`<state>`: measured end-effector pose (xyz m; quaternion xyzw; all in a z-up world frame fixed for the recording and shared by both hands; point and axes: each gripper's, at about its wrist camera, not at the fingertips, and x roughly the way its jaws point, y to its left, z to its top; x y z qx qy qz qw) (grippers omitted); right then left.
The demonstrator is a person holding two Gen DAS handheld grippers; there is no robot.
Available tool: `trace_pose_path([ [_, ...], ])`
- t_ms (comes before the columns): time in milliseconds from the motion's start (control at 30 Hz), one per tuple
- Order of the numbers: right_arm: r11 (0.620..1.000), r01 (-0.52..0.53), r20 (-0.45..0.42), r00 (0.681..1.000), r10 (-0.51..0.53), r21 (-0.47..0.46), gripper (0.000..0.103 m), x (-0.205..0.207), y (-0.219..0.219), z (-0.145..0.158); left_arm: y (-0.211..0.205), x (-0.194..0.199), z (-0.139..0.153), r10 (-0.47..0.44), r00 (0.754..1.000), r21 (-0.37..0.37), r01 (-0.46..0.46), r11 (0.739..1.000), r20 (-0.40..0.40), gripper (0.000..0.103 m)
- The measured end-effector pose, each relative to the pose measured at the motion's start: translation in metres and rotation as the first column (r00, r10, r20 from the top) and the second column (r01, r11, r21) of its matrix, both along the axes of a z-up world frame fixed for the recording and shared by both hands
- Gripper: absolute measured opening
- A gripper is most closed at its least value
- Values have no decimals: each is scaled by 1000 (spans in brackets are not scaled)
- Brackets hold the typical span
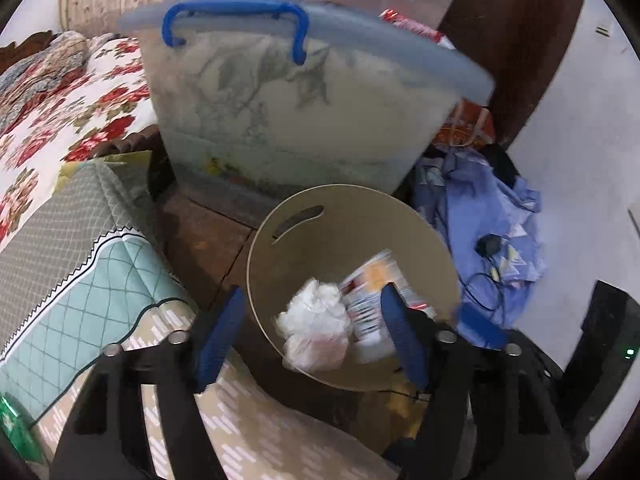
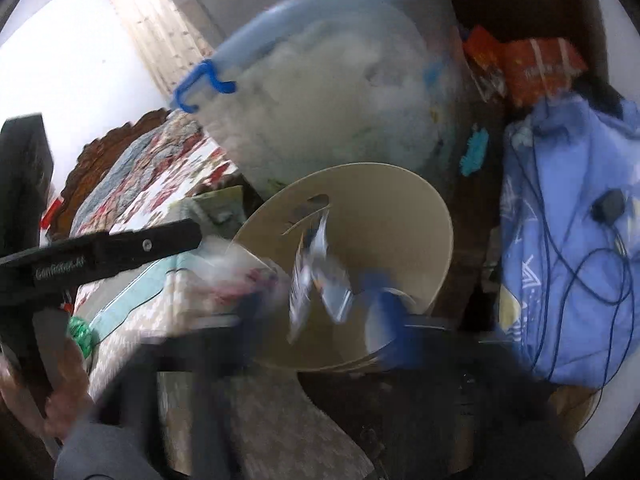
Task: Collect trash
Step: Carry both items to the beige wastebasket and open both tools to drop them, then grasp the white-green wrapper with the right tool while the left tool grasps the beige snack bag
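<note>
Left wrist view: the left gripper [image 1: 312,336] hangs with fingers spread apart over the beige bin [image 1: 420,232], crumpled white paper [image 1: 316,320] and a printed wrapper [image 1: 370,292] inside. Right gripper [image 2: 320,308]: too blurred to tell.

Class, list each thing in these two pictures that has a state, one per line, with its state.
Bin: upright, open, partly filled.
Crumpled tissue: lying in the bin.
Printed wrapper: over the bin's mouth, blurred.
Storage box: lid on.
Left tongs: open, empty.
Right tongs: blurred, open or shut unclear.
</note>
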<state>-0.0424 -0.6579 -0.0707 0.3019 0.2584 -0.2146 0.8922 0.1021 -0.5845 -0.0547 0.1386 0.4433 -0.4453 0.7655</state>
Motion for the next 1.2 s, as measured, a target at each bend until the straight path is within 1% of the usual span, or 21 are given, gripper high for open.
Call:
trace_pose_path([
  [33,1000,20,24,1000,-19,-11,87,-4,-1,1,3,0,-1,3,1000,1,-3,1000,-17,68],
  [100,999,30,39,999,-29,-35,84,-8,1,4,12,1,0,5,999,-14,-6,1000,-37,68],
  [167,998,50,60,997,-48,-40,83,-15,4,8,28,-2,11,18,1000,-35,-18,999,-22,68],
  [267,998,60,98,993,-60,3,82,-24,8,12,61,-9,34,32,999,-98,-35,995,-29,68],
  [367,998,39,137,990,-46,49,80,-32,20,16,100,-24,55,48,999,-129,-48,990,2,68],
  [433,998,12,163,986,-21,58,79,-36,35,22,128,-38,66,50,998,-139,-45,989,34,68],
  [567,996,-62,206,977,47,67,76,-39,75,32,186,-67,76,64,993,-132,-51,990,95,68],
  [667,990,-121,218,971,102,73,73,-36,105,38,231,-81,80,89,989,-127,-74,989,122,68],
  [733,981,-184,215,962,165,69,71,-29,133,41,271,-89,83,126,982,-126,-109,986,144,68],
  [833,958,-277,207,944,258,70,70,-15,169,44,335,-95,87,199,969,-135,-180,974,148,68],
  [867,948,-310,203,935,291,69,70,-9,182,45,355,-95,89,229,962,-136,-209,968,152,68],
  [900,933,-354,197,921,335,68,70,-1,199,47,385,-94,91,279,946,-137,-259,956,162,68],
  [967,895,-439,194,887,418,83,70,15,228,49,425,-91,94,355,920,-139,-335,932,168,68],
  [1000,863,-495,195,860,471,98,70,26,247,50,454,-88,95,417,894,-146,-396,907,162,68],
  [1033,829,-547,194,831,522,115,70,38,266,50,473,-85,94,455,877,-152,-434,888,154,68],
  [1067,806,-578,192,812,552,126,70,46,277,49,497,-82,93,504,852,-161,-483,861,141,68],
  [1100,771,-620,185,782,595,144,70,59,296,47,512,-79,93,534,835,-166,-513,842,133,67],
  [1133,751,-642,179,766,617,156,71,68,309,46,534,-76,92,577,808,-172,-555,814,119,67],
  [1167,734,-658,171,753,635,168,71,78,321,44,548,-75,90,601,792,-176,-580,795,108,67],
  [1200,713,-674,164,739,654,195,71,90,334,41,557,-74,90,617,781,-181,-595,783,99,66],
])
